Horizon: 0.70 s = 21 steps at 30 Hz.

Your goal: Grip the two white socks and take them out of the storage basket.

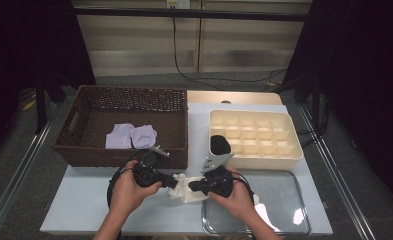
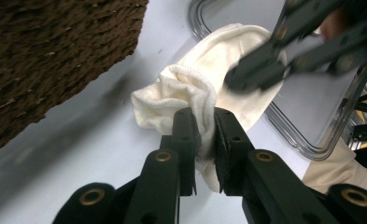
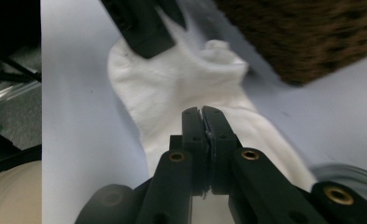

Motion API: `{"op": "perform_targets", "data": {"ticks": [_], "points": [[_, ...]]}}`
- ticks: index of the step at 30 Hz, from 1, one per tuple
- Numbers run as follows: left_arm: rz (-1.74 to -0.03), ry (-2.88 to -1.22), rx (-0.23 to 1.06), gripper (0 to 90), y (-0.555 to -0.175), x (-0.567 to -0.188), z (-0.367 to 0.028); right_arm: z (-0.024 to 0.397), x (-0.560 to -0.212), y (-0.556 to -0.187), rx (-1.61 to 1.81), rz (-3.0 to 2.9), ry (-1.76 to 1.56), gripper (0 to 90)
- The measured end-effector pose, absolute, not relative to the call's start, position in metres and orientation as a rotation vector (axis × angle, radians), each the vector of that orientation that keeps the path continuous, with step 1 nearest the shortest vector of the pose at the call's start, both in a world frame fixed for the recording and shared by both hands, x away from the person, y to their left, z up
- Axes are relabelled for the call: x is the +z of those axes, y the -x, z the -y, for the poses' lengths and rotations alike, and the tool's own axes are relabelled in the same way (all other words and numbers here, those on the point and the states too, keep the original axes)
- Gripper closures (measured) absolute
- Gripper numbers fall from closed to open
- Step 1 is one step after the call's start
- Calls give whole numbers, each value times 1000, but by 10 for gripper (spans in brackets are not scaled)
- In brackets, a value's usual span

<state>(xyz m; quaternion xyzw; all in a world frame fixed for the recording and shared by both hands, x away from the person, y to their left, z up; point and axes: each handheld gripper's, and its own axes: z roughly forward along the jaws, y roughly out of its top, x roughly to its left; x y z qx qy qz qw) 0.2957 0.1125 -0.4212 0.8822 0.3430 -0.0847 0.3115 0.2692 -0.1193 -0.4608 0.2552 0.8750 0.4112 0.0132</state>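
Left gripper (image 2: 204, 116): its jaws were closed down on a fold of the cream sock (image 2: 190, 88), with cloth pinched between the two pads; in the high view it (image 1: 170, 181) pointed right toward the sock.
Right gripper (image 3: 201, 114): its jaws stood pressed almost together, a thin edge of the sock caught between the tips; in the high view it (image 1: 194, 187) pointed left, facing the other gripper.
Cream sock: it lay bunched on the white table (image 1: 84, 205), stretched between the two grippers, just in front of the wicker basket and beside the clear tray's left rim.
Hands: the left hand (image 1: 126, 192) and the right hand (image 1: 239, 197) each held a gripper near the table's front edge.
Wicker basket (image 1: 124, 155): dark brown, at the left of the table, with two pale lilac cloths (image 1: 131, 136) inside.
Divided box (image 1: 256, 135): cream, at the right rear, with a black thing (image 1: 220, 145) in its front left corner.
Clear tray (image 1: 279, 200): at the front right, just in front of the divided box.
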Motion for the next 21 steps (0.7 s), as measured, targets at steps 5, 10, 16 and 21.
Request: {"op": "perform_targets", "data": {"ticks": [5, 10, 16, 21], "points": [[-903, -2331, -214, 799, -295, -420, -106, 145, -452, -271, 1290, -2665, -862, 875], [-874, -2345, -214, 798, -294, -417, -97, 157, -455, -272, 1264, -2655, -905, 876], [-845, -2357, -217, 798, -294, -417, -85, 153, -462, -267, 1214, -2703, -849, 878], [-816, -2374, -212, 798, -293, -416, -70, 148, -470, -266, 1200, -2728, -852, 889]]}}
